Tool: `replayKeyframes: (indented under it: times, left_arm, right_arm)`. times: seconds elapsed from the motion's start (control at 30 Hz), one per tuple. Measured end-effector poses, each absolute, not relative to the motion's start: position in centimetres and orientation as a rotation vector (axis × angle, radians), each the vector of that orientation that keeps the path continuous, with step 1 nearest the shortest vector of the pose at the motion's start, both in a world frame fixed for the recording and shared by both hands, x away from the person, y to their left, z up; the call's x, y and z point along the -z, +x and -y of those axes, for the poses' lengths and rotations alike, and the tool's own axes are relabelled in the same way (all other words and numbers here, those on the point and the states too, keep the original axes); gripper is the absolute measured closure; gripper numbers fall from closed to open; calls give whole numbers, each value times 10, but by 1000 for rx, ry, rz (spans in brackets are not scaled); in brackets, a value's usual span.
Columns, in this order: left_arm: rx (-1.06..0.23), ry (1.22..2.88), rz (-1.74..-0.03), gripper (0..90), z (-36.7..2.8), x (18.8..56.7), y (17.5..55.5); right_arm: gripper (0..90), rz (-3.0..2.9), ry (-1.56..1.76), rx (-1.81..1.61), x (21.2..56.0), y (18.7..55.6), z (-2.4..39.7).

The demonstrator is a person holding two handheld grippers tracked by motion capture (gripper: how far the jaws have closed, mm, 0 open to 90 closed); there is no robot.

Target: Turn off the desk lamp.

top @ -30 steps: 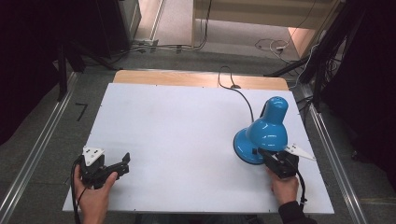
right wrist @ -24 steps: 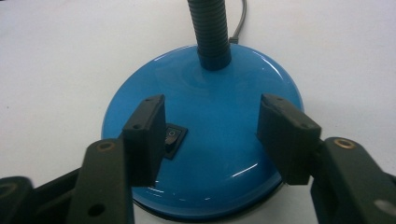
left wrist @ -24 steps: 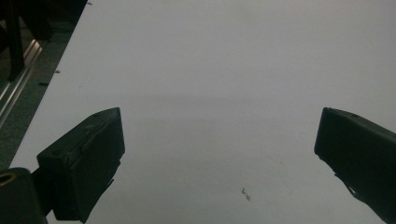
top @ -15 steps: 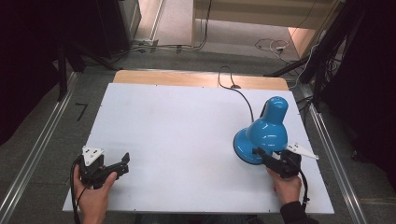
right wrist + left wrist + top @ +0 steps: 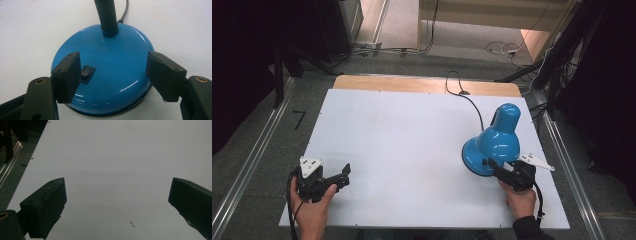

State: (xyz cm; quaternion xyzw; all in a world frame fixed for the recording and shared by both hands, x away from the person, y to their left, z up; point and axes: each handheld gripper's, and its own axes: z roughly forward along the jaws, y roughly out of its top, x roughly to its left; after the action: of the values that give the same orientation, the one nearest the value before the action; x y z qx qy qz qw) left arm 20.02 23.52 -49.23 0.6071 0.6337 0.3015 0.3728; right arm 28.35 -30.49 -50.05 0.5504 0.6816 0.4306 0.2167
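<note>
We see the blue desk lamp (image 5: 494, 145) standing at the right of the white surface (image 5: 412, 150), our right gripper (image 5: 113, 75), its jaws just opened, straddling the base by the rocker switch (image 5: 86, 74) without clamping it, lamp seemingly unlit, while our left gripper (image 5: 334, 181) idles agape.

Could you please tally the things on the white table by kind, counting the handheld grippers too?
Blue lamp: 1
Black grippers: 2, the left gripper and the right gripper
Total: 3
</note>
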Motion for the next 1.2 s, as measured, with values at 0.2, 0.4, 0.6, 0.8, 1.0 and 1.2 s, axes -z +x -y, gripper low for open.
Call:
replayKeyframes:
  times: [0.2,0.4,0.6,0.8,1.0,1.2]
  left_arm:
    - [-770,1555,-1623,21,-236,492,200]
    - [-769,1555,-1623,21,-235,492,200]
    - [-768,1556,-1623,21,-235,492,200]
    - [-765,1555,-1622,22,-235,493,200]
    - [-765,1554,-1623,21,-236,493,200]
    - [-765,1551,-1622,21,-236,492,200]
  right_arm:
    - [265,-1873,1535,-1192,499,283,309]
    - [264,-1868,1550,-1188,498,282,311]
    - [264,-1875,1538,-1178,498,281,310]
    - [264,-1872,1534,-1168,498,281,311]
    - [263,-1864,1531,-1163,497,280,313]
    - [263,-1852,1535,-1164,496,280,318]
